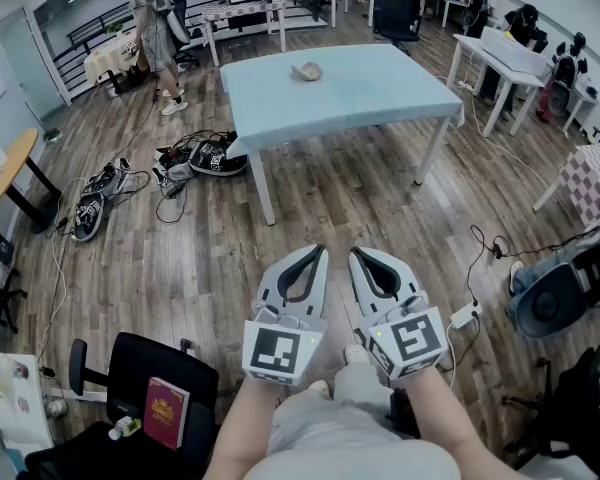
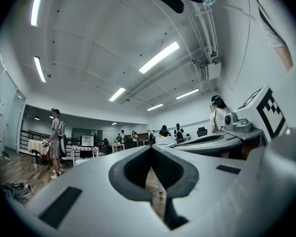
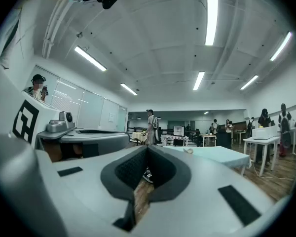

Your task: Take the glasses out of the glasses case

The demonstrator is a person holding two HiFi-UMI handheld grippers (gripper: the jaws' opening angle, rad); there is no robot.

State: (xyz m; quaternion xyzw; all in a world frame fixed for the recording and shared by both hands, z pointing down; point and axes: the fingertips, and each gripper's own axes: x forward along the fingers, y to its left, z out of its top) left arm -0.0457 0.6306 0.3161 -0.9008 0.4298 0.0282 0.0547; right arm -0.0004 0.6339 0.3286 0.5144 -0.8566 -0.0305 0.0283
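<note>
- The left tool [image 1: 313, 254] is being held at 6 o'clock in the head view, and its jaws are being pressed together on nothing.
- The right tool [image 1: 361, 255] is being held just beside it, at its 3 o'clock, with its jaws likewise being pressed together and empty.
- Both tools are being pointed toward 12 o'clock above the wooden floor [image 1: 210, 258].
- The glasses case [image 1: 306, 71] is being carried by the light-blue bench [image 1: 380, 93] at 12 o'clock, well apart from both tools. Whether it is open cannot be told.
</note>
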